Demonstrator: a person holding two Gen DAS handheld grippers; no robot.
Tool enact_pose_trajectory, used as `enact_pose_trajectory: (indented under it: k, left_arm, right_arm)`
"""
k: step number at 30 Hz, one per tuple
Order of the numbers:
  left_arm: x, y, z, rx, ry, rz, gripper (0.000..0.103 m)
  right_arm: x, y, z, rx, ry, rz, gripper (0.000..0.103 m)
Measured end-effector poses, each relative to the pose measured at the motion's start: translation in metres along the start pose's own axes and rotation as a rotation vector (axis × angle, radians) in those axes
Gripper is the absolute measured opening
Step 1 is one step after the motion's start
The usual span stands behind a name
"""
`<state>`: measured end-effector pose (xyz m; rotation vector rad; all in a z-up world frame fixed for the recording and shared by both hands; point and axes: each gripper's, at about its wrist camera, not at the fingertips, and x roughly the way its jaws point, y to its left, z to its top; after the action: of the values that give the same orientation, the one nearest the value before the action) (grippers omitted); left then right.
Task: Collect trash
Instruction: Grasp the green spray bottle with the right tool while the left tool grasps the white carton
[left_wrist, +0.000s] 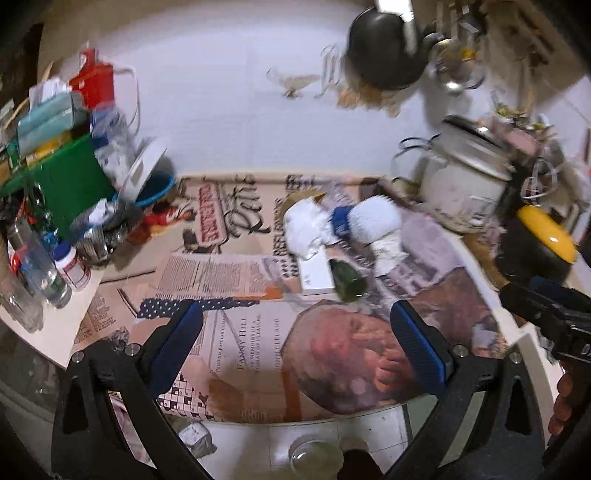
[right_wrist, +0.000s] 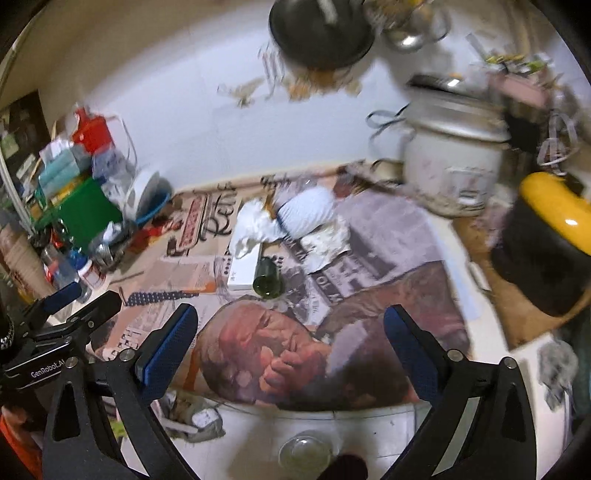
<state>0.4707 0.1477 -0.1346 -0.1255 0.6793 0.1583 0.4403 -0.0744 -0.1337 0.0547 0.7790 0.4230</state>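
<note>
On newspaper-covered table, left gripper (left_wrist: 295, 343) and right gripper (right_wrist: 290, 343) hover, jaws spread, empty. Green bottle (left_wrist: 347, 281) lies sideways beside crumpled tissue (left_wrist: 306, 229); a clumsy grab likely rolls it off.

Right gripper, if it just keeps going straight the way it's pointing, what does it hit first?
Probably the dark green bottle lying on the newspaper-covered table, roughly centred ahead of the open right gripper. Depth is unclear through the fisheye, so it may meet the paper first.
</note>
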Motion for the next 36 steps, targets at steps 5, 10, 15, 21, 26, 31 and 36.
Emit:
enact_pose_trajectory:
  k: [5, 10, 15, 21, 26, 31, 36]
  left_arm:
    - [0.041, 0.015, 0.004, -0.105, 0.068, 0.066, 0.097]
    - [0.079, 0.026, 0.011, -0.173, 0.127, 0.121, 0.086]
    - [0.111, 0.034, 0.011, -0.225, 0.17, 0.174, 0.081]
    - [0.14, 0.032, 0.01, -0.242, 0.22, 0.17, 0.081]
    - [0.166, 0.021, 0.013, -0.231, 0.259, 0.131, 0.081]
    - [0.197, 0.004, 0.014, -0.211, 0.314, 0.058, 0.081]
    - [0.229, -0.017, 0.011, -0.16, 0.377, 0.027, 0.081]
  right_arm:
    - [0.066, -0.004, 0.021, -0.068, 0.116, 0.076, 0.08]
    - [0.127, -0.007, 0.038, -0.104, 0.218, 0.14, 0.072]
    - [0.185, -0.001, 0.042, -0.115, 0.334, 0.212, 0.064]
    - [0.223, 0.003, 0.041, -0.13, 0.411, 0.215, 0.048]
    - [0.228, -0.007, 0.043, -0.148, 0.439, 0.236, 0.041]
    - [0.214, -0.021, 0.047, -0.2, 0.408, 0.234, 0.04]
    - [0.203, -0.044, 0.051, -0.159, 0.396, 0.215, 0.039]
